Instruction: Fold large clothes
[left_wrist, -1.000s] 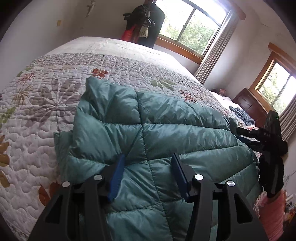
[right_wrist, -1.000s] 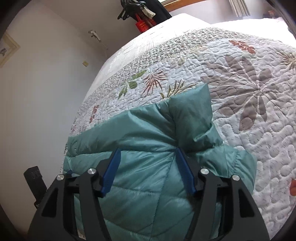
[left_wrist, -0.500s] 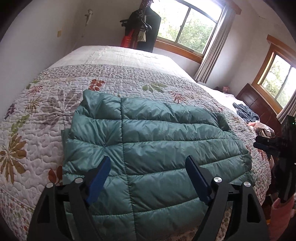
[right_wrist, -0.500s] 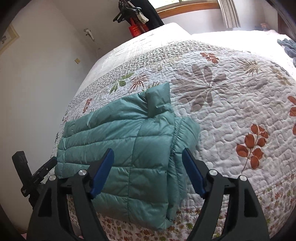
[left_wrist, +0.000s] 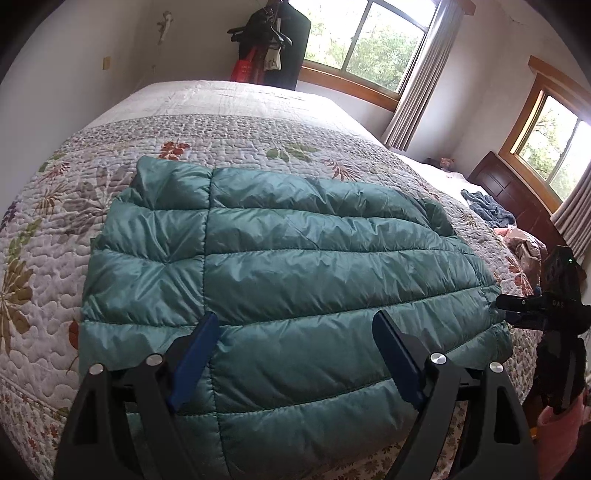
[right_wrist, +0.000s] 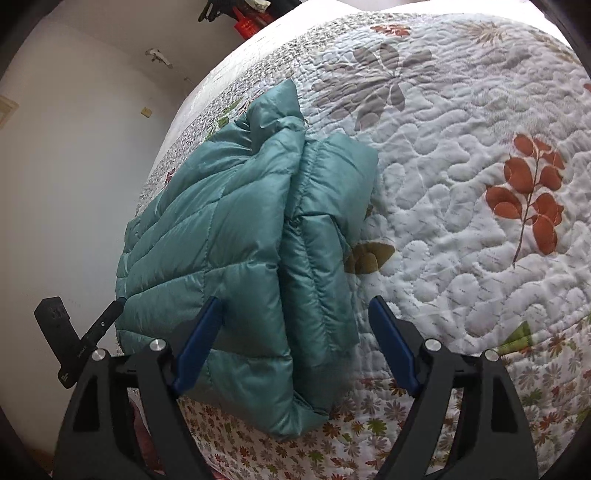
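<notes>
Faint pale letters, possibly "GAS", mark the black body of the right gripper (left_wrist: 554, 314) at the bed's (left_wrist: 258, 122) right edge. Small pale marks also show on the left gripper (right_wrist: 79, 347), too tiny to read. No other lettering is legible.

floral quilt (left_wrist: 55, 192), windows (left_wrist: 365, 44), curtain (left_wrist: 417, 81), dark wooden dresser (left_wrist: 513, 192).
</notes>
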